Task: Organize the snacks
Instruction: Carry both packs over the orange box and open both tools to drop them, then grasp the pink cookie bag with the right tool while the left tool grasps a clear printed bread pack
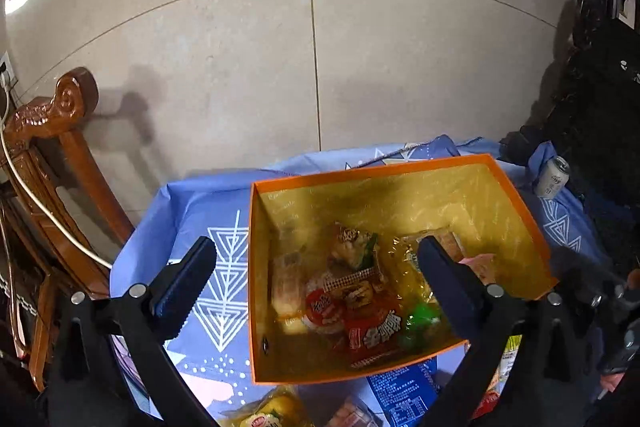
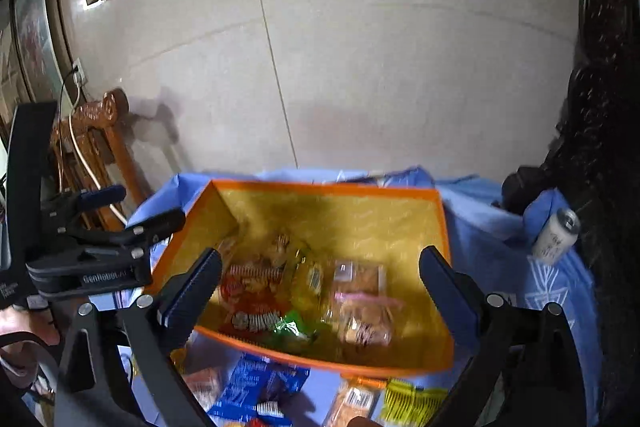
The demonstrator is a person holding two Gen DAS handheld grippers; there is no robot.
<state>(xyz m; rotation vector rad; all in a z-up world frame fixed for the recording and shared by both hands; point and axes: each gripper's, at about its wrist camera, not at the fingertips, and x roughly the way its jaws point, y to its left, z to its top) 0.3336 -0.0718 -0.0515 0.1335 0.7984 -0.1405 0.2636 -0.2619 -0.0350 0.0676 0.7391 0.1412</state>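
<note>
Only clear text: "GenRobot", white on the black body of the left gripper [image 2: 86,277], left edge of the right wrist view; letters after it blurred, possibly ".AI". Red snack packet [image 1: 374,337] in the orange box [image 1: 256,267], lower centre, has large white Chinese characters, unreadable. Can [image 1: 553,177], right edge: dark vertical print, illegible. Blue packet [image 2: 256,387], bottom: fine print too small.

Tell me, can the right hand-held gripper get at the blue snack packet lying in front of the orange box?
Probably yes: the right hand-held gripper is open and empty, and the blue snack packet lies uncovered just below it.
</note>
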